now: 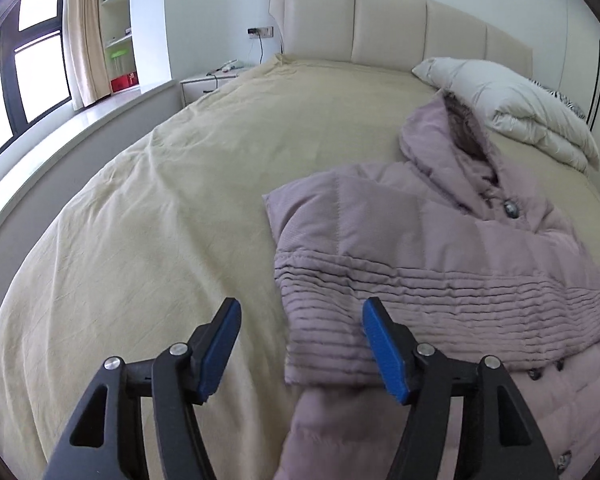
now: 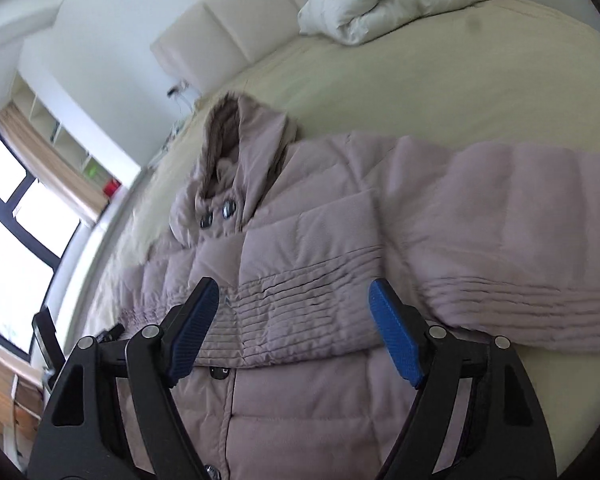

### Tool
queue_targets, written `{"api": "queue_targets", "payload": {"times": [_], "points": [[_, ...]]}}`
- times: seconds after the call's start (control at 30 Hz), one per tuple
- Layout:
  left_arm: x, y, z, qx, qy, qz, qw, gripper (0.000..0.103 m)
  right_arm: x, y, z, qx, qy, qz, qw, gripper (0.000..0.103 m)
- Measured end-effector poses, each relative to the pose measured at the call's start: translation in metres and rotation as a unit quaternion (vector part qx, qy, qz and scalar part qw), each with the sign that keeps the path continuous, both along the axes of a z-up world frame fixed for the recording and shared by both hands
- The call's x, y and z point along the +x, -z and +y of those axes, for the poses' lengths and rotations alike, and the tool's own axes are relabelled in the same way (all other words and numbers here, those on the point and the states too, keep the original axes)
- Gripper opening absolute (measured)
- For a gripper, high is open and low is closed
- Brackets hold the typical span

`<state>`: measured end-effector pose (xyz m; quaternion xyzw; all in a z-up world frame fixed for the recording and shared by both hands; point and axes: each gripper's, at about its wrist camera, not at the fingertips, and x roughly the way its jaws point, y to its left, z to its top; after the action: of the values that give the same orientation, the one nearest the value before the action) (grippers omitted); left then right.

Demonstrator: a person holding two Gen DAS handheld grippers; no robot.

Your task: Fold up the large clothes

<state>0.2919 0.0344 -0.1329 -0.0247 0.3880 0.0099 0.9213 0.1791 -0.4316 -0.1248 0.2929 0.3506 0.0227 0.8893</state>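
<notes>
Padded coat [image 1: 440, 248] lies buttoned-side up on the bed [image 1: 160, 220], hood toward the headboard edge, one sleeve [image 1: 340, 292] folded across the chest. Left tongs [image 1: 300, 344] and right tongs [image 2: 296, 324] both spread wide, holding nothing. Recommended: pinch the outstretched sleeve [image 2: 520, 248] by its cuff and lay it flat across.

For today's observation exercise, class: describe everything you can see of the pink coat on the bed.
The coat is a pale pink, puffy quilted garment, seemingly padded. It has a hood with a darker furry lining, dark round buttons at the collar and down the front, and bands of fine pleated stitching. It lies front up on the beige bedcover, hood toward the headboard, one sleeve folded across the chest, the other lying outward. Both tools hover open over it, gripping nothing.
</notes>
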Motion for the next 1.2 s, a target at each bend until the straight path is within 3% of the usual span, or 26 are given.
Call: {"api": "queue_targets", "payload": {"times": [0.1, 0.17, 0.23, 0.33, 0.4, 0.53, 0.57, 0.63, 0.67, 0.7, 0.77, 0.83, 0.9, 0.97, 1.07, 1.13, 1.2], "points": [[-0.035, -0.014, -0.015, -0.018, 0.034, -0.017, 0.9991, 0.074, -0.074, 0.002, -0.069, 0.057, 0.111, -0.010, 0.992, 0.078], [-0.055, -0.018, -0.026, -0.040, 0.055, -0.020, 0.9975, 0.076, -0.130, 0.018, -0.122, 0.101, 0.200, -0.010, 0.975, 0.078], [-0.069, -0.014, -0.037, -0.060, 0.071, -0.005, 0.9957, 0.079, -0.191, 0.036, -0.165, 0.135, 0.296, 0.004, 0.946, 0.078], [-0.082, -0.002, -0.057, -0.073, 0.089, 0.025, 0.9930, 0.079, -0.268, 0.071, -0.216, 0.222, 0.417, 0.015, 0.881, 0.078], [-0.088, 0.004, -0.069, -0.085, 0.104, 0.043, 0.9900, 0.079, -0.296, 0.085, -0.236, 0.281, 0.442, -0.031, 0.851, 0.075], [-0.100, 0.007, -0.087, -0.101, 0.126, 0.056, 0.9852, 0.079, -0.293, 0.081, -0.265, 0.288, 0.456, -0.063, 0.840, 0.075], [-0.101, 0.006, -0.089, -0.102, 0.129, 0.057, 0.9847, 0.079, -0.286, 0.080, -0.273, 0.291, 0.451, -0.071, 0.841, 0.075], [-0.101, 0.003, -0.090, -0.111, 0.128, 0.060, 0.9837, 0.079, -0.277, 0.082, -0.287, 0.291, 0.457, -0.059, 0.839, 0.063], [-0.100, 0.001, -0.089, -0.117, 0.127, 0.060, 0.9832, 0.079, -0.275, 0.083, -0.291, 0.287, 0.459, -0.052, 0.839, 0.043], [-0.099, 0.000, -0.088, -0.124, 0.125, 0.060, 0.9825, 0.079, -0.274, 0.081, -0.295, 0.278, 0.448, -0.051, 0.848, 0.029], [-0.098, -0.002, -0.087, -0.138, 0.123, 0.062, 0.9807, 0.079, -0.260, 0.066, -0.293, 0.228, 0.407, -0.047, 0.883, 0.023], [-0.097, -0.005, -0.088, -0.158, 0.128, 0.063, 0.9771, 0.079, -0.247, 0.043, -0.284, 0.139, 0.368, -0.045, 0.918, 0.019], [-0.096, -0.009, -0.089, -0.191, 0.136, 0.066, 0.9699, 0.079, -0.228, 0.005, -0.246, 0.069, 0.320, -0.054, 0.943, 0.016], [-0.095, -0.011, -0.087, -0.240, 0.143, 0.073, 0.9573, 0.079, -0.203, -0.036, -0.197, -0.022, 0.260, -0.063, 0.963, 0.015], [-0.093, -0.014, -0.083, -0.290, 0.140, 0.079, 0.9435, 0.086, -0.168, -0.078, -0.105, -0.172, 0.163, -0.073, 0.969, 0.014], [-0.091, -0.014, -0.080, -0.314, 0.143, 0.081, 0.9350, 0.091, -0.148, -0.089, -0.041, -0.255, 0.103, -0.077, 0.958, 0.013], [-0.089, -0.011, -0.076, -0.337, 0.143, 0.088, 0.9265, 0.092, -0.141, -0.090, 0.026, -0.330, 0.044, -0.078, 0.940, 0.012]]}}
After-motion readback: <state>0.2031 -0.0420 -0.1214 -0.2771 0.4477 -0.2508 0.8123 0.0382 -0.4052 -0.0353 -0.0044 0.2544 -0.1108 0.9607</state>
